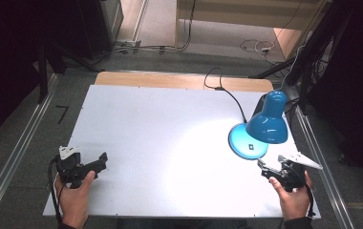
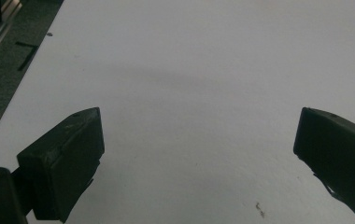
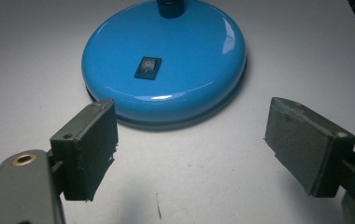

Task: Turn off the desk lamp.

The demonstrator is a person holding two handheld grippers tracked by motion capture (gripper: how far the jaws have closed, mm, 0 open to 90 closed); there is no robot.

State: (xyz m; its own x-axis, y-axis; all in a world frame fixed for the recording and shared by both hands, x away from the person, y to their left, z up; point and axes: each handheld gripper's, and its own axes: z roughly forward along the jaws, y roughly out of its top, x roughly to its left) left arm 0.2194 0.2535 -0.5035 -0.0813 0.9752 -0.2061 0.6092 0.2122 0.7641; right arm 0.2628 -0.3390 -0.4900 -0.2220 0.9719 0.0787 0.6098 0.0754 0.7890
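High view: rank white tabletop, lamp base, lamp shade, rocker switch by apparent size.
1. white tabletop, by far the largest.
2-3. lamp shade and lamp base: unsure, since the shade sits nearer the camera and hides part of the base.
4. rocker switch, a tiny dark spot on the base.

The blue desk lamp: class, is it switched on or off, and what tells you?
On. The lamp throws a bright patch onto the white table beside its base. The rocker switch position is unreadable.
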